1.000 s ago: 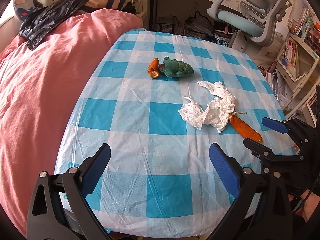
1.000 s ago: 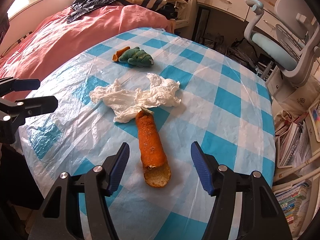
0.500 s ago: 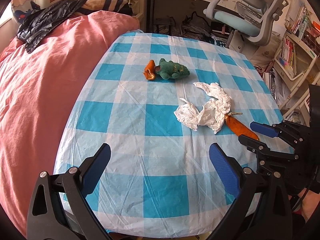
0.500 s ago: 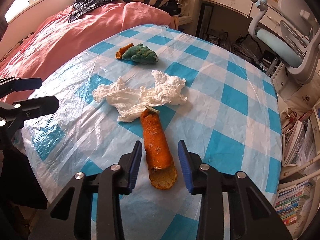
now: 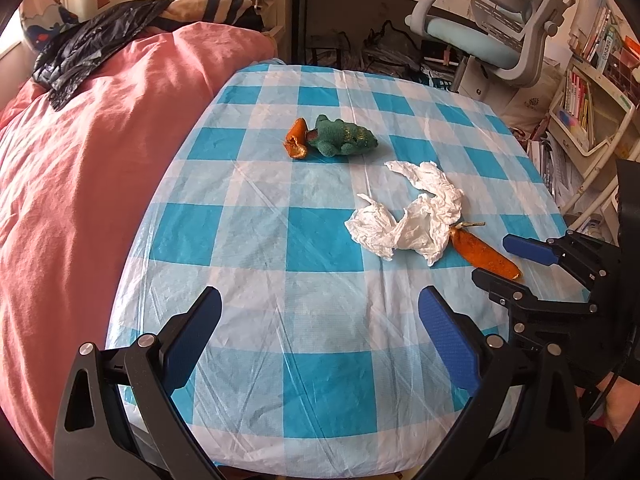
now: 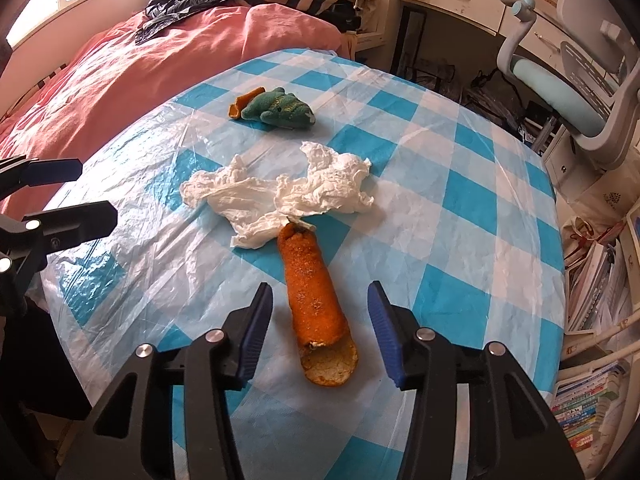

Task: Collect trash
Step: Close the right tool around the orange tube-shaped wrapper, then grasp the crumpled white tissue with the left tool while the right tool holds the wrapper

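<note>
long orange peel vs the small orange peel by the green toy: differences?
The long orange peel is a rolled strip, clearly bigger; the small orange peel is a short curled scrap.
The long peel's far end touches the crumpled white tissue; the small one lies against the green plush toy.
The long peel lies between the right gripper's opening jaws, untouched; the small one lies far from both grippers.
Both are orange and rest on the checked tablecloth.
</note>
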Demonstrator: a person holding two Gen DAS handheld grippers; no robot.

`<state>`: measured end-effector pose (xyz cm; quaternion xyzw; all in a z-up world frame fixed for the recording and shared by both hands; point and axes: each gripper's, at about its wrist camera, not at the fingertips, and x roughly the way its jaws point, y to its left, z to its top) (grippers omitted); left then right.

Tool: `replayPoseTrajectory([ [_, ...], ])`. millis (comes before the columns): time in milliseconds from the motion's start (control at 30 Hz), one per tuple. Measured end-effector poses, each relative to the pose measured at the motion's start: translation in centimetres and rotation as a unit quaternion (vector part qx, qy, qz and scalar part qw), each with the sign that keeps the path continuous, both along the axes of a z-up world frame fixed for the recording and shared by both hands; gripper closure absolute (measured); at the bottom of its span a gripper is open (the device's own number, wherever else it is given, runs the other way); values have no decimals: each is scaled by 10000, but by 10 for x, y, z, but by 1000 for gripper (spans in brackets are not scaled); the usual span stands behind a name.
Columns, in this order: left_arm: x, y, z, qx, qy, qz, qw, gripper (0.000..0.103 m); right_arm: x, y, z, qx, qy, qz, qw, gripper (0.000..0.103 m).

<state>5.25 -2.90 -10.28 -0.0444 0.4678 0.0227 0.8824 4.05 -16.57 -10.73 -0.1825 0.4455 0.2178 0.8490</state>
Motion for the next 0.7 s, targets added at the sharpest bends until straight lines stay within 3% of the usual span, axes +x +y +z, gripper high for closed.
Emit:
replayPoseTrajectory([
  [133, -1, 3, 4, -27, -67, 8, 10000, 8, 6, -4, -4, 147, 167, -100, 9997, 56],
  [200, 1, 7, 2, -2, -36, 53, 10000, 8, 8, -4, -3, 211, 247, -94, 9994, 75],
  [267, 6, 12, -1, -61, 25, 117, 9999, 8, 6, -3, -2, 196, 265, -77, 9994, 79],
  [500, 36, 4, -17, -89, 190, 57, 9998, 8, 3, -15, 2, 128, 226, -154, 9995, 80],
  [700, 69, -27, -38, -454, 418, -319, 9976, 7, 4, -33, 1, 100, 285, -283, 9991, 80],
])
